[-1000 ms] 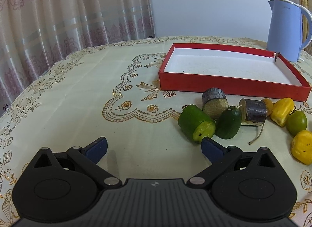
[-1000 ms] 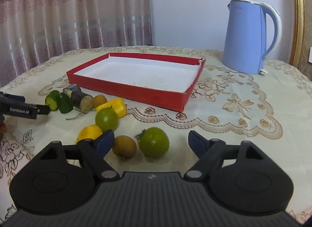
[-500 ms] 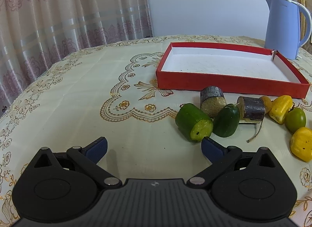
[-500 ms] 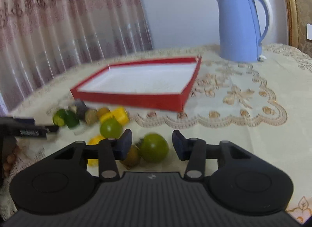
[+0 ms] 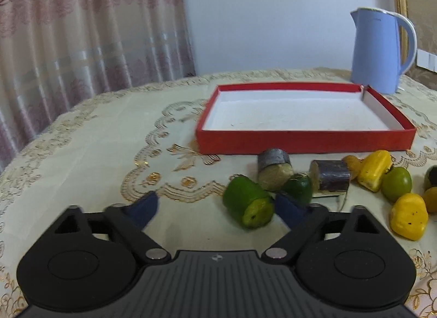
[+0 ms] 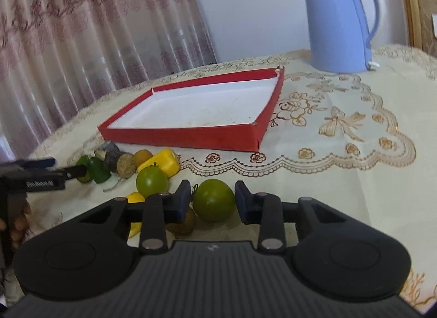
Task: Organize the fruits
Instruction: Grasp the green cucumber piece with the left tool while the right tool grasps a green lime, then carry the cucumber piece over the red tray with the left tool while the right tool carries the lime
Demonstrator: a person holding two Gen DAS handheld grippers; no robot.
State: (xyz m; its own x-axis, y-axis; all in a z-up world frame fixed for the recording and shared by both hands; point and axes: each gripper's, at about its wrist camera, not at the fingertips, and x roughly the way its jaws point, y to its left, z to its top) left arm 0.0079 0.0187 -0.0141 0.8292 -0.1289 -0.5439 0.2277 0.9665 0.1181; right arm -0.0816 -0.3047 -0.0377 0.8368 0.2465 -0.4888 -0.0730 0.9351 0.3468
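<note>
left wrist view: left gripper released, jaws just narrowing, cut green piece lying between the pads, untouched. red tray at 12 o'clock, blue kettle at 1 o'clock.

right wrist view: right gripper just closing, pads flanking the green tomato on the tablecloth; firm contact unclear. brown fruit at 7 o'clock of it.
</note>
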